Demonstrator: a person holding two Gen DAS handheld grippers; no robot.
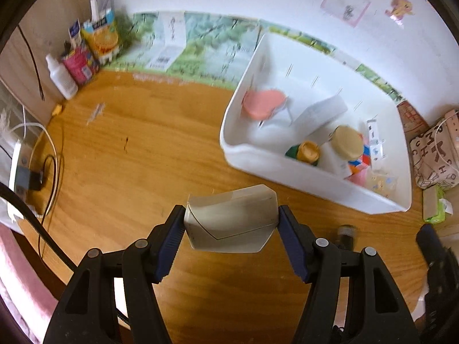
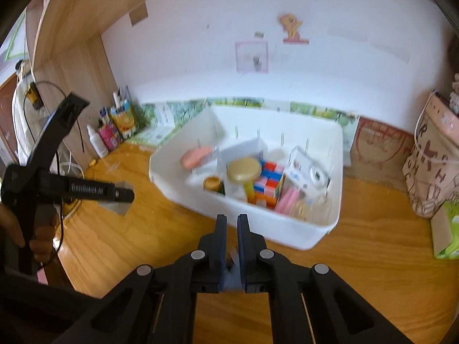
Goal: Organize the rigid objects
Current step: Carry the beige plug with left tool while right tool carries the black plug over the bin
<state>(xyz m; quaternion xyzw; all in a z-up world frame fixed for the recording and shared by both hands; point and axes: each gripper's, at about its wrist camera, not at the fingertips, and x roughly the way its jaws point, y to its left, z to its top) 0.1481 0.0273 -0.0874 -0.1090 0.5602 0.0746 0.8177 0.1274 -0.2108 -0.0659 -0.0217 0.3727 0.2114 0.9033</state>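
**Box in the left grip, bin ahead and to the right**

We have the left gripper (image 1: 231,223) clamped on a small grey box (image 1: 231,219) — pads pressing its two short ends, so its long axis runs straight across between the fingers. It hangs above the wooden desk (image 1: 137,149), clear of the surface as far as we can judge. The white bin (image 1: 315,185) lies forward and to the right of the box, near but not yet under it, its long side angled away from us. So the move we expect is a carry to the right and forward, over the near wall.

Inside the bin we see a pink lid (image 1: 262,104) at the far-left end, and a gold-capped jar (image 1: 347,140), a smaller jar (image 1: 307,152) and a colourful cube (image 1: 360,163) crowded at the right end. The open floor sits between them — that looks like the likeliest landing spot.

The right gripper (image 2: 231,223) has its fingers nearly together; something small and bluish shows between them, too blurred to name, so we cannot tell if it is gripped. It points at the bin's near wall (image 2: 258,229), closer to the bin than the left.

Around us: a white wall, bottles and cartons in the far-left corner (image 1: 86,48), cables at the left edge.
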